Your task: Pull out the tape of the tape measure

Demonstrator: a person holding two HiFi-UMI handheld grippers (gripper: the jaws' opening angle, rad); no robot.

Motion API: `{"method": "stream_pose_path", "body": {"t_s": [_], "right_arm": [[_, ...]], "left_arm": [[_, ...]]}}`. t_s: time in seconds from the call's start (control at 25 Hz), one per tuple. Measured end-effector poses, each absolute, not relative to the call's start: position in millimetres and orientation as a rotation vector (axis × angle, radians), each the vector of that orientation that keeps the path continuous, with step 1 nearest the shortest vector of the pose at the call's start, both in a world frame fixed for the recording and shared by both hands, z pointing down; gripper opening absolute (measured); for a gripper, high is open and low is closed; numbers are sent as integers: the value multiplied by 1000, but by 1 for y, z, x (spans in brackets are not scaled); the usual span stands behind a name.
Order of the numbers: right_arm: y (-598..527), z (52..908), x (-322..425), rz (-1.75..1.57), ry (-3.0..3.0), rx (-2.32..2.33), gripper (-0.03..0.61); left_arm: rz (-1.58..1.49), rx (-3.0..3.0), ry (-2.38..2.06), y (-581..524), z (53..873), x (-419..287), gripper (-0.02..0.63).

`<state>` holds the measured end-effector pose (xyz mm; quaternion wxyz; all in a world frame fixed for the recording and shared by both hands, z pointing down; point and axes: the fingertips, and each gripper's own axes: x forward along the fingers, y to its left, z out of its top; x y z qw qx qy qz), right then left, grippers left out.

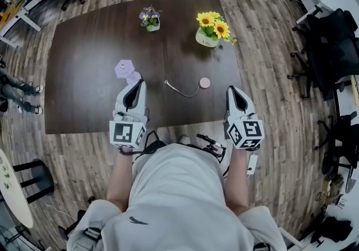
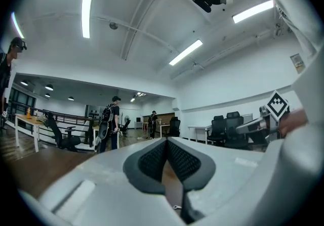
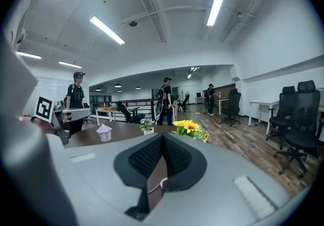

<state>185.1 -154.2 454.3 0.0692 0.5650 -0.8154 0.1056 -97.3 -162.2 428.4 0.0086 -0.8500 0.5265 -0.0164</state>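
The small round pink tape measure [image 1: 205,82] lies on the dark table [image 1: 84,48], with a short length of pale tape [image 1: 180,91] curving out to its left and ending in a small tab [image 1: 166,82]. My left gripper [image 1: 138,83] is held at the table's near edge, left of the tape's end, shut and holding nothing. My right gripper [image 1: 231,89] is at the near edge to the right of the tape measure, also shut and holding nothing. In the left gripper view the pads [image 2: 152,162] meet at the tip. In the right gripper view the tape measure [image 3: 163,183] shows in the gap below the closed pads [image 3: 174,156].
A lilac hexagonal box [image 1: 124,68] sits on the table just beyond my left gripper. A pot of purple flowers [image 1: 150,19] and a pot of sunflowers [image 1: 212,30] stand at the far side. Office chairs [image 1: 331,48] are on the wooden floor to the right. People [image 3: 165,99] stand in the room beyond.
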Motion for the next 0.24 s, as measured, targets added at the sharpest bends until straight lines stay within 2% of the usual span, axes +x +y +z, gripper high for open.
{"method": "stream_pose_path", "body": {"t_s": [0.24], "right_arm": [[-157, 454, 189, 316, -2453, 1698, -3]], "left_arm": [[-66, -2654, 1664, -163, 433, -98, 6]]}}
